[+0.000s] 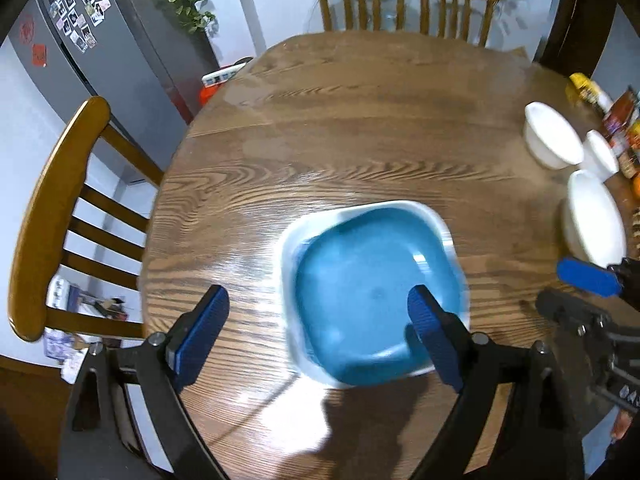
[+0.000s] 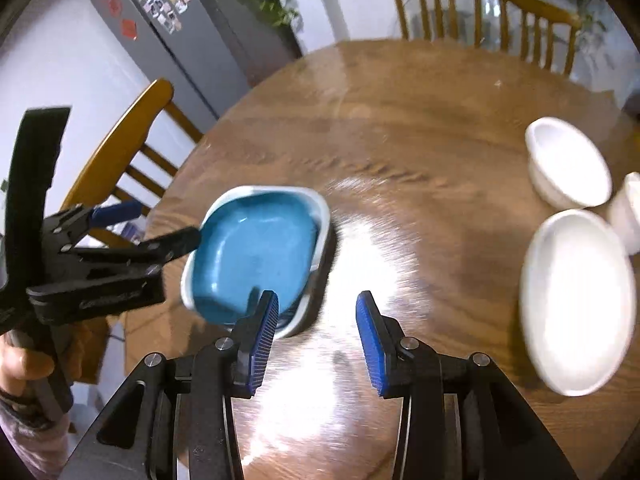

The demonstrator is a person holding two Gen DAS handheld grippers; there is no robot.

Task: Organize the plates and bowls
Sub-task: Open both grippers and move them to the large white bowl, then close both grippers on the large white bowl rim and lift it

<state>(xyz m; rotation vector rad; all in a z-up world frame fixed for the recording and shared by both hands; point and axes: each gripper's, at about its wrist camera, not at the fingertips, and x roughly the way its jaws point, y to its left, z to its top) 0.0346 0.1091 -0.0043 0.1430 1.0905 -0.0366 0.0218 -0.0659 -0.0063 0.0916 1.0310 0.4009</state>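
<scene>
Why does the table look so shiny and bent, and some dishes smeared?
Left wrist view: the fisheye lens curves the wooden table, and the blue dish is motion-smeared at its rim. Right wrist view: lamp glare whitens the wood near the lower centre, and the white plate is blurred and overexposed.

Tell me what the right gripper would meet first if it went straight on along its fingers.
Probably bare wooden table: the open right gripper points at the glossy top between the blue square dish and the white round plate.

Bare table [image 2: 400, 120] lies open between the blue dish [image 2: 256, 256] and white bowls [image 2: 576, 300].
</scene>
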